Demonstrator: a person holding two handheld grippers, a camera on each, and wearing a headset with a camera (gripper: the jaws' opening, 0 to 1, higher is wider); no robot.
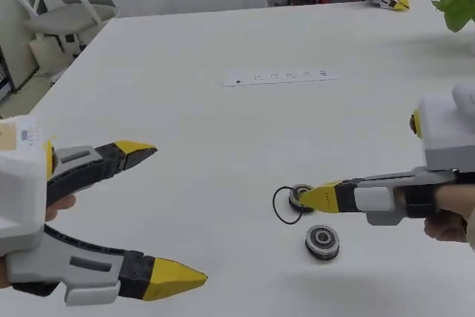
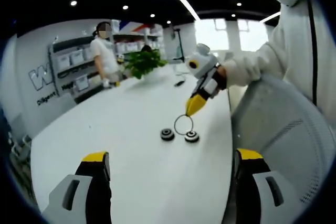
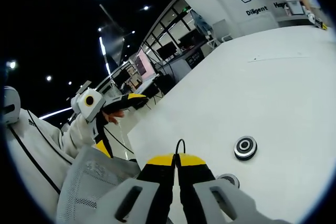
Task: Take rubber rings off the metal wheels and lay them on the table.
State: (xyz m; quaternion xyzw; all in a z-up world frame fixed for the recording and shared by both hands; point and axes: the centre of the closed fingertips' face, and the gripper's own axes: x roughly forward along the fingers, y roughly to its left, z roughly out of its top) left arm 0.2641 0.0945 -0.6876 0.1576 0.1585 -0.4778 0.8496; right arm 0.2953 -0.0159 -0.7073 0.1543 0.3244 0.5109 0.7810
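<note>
Rubber ring (image 1: 274, 206), one, pinched in right claw (image 1: 304, 198) beside two metal wheels (image 1: 323, 242)

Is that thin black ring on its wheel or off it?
Off: the ring hangs as a free loop from the shut right gripper, next to a wheel.

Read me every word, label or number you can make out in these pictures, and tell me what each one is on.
"Diligent": small dark lettering on the white wall, seen in both gripper views.
"WO": start of a big word above it on the same wall; the rest is hidden.
The words following "Diligent": too blurred to read.
Markings on the power strip on the table: too small to read.
</note>
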